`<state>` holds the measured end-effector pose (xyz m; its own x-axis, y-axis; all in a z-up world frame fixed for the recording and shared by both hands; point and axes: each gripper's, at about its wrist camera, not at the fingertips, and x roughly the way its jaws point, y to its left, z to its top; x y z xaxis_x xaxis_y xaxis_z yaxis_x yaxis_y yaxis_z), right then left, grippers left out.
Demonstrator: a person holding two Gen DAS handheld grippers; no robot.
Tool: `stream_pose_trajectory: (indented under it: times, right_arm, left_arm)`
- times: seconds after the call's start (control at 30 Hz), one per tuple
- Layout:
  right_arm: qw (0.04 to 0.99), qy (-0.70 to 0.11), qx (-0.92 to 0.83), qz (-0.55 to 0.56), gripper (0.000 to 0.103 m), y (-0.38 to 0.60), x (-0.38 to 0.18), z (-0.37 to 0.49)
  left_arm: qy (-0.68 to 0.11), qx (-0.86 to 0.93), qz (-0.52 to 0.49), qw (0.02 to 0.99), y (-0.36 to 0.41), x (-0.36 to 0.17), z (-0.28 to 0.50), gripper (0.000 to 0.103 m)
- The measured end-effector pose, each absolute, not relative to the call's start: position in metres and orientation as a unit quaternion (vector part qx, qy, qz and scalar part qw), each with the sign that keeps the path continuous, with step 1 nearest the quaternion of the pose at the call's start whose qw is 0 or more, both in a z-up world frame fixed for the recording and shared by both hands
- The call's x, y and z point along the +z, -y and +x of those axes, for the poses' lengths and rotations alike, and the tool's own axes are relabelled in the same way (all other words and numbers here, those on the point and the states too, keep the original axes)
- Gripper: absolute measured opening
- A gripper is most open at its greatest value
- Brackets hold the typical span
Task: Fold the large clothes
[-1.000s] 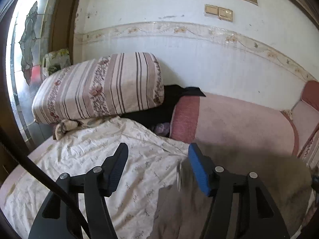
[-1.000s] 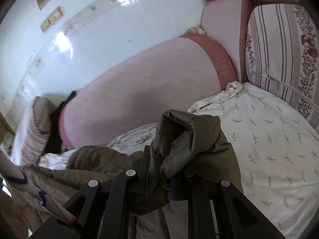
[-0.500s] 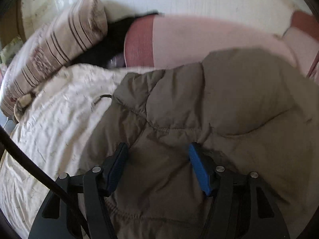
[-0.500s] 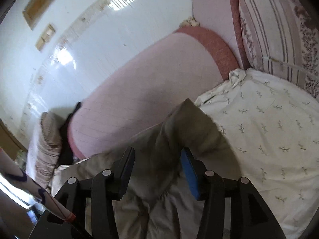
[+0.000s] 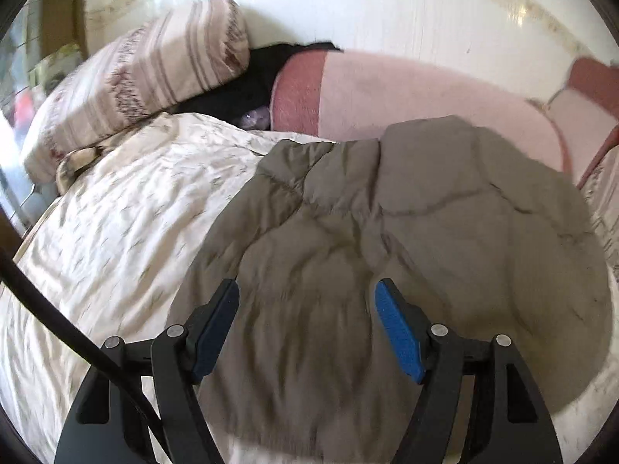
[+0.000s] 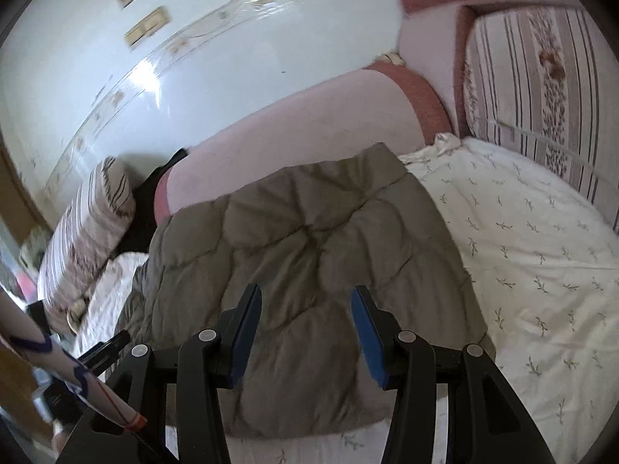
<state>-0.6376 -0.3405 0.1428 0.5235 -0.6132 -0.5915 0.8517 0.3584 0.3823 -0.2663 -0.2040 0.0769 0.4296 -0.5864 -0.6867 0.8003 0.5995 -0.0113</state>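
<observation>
Quilted olive jacket point(image 6: 309, 239) is spread on the bed point(image 6: 541, 255), long axis toward 12 o'clock from right gripper point(image 6: 305, 332), fingers apart and empty, while left gripper point(image 5: 305, 328) fingers are opening, nothing clamped.

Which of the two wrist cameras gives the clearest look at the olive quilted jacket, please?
The right wrist view: the olive quilted jacket lies sharp there, its far and right edges outlined against the floral sheet. The left wrist view shows the jacket larger but blurred, its near edge behind the fingers.
</observation>
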Motion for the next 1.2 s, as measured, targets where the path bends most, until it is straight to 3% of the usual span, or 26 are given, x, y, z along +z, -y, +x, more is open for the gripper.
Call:
stream_pose_trajectory:
  times: [0.13, 0.37, 0.53, 0.77, 1.07, 1.2]
  right_arm:
    - [0.817, -0.191, -0.452, 0.303, 0.053, 0.322, 0.137, -0.615]
    - [0.827, -0.244, -0.442, 0.249, 0.053, 0.334, 0.104, -0.576]
    - [0.806, -0.284, -0.44, 0.277, 0.053, 0.368, 0.063, -0.556]
    - [0.798, -0.306, -0.451, 0.258, 0.054, 0.378, 0.05, -0.541]
    - [0.789, -0.231, -0.492, 0.286, 0.054, 0.383, 0.096, -0.596]
    - [0.746, -0.234, -0.536, 0.319, 0.054, 0.403, 0.084, -0.633]
  left_arm:
    - [-0.315, -0.403, 0.162, 0.844, 0.179, 0.075, -0.285, 0.073]
    - [-0.316, -0.393, 0.178, 0.845, 0.202, 0.049, -0.277, 0.073]
    - [-0.312, -0.379, 0.211, 0.845, 0.224, 0.039, -0.261, 0.088]
    - [-0.31, -0.377, 0.217, 0.845, 0.233, 0.032, -0.254, 0.09]
    - [-0.269, -0.416, 0.172, 0.851, 0.219, 0.064, -0.272, 0.089]
    - [-0.273, -0.415, 0.206, 0.843, 0.231, 0.051, -0.28, 0.089]
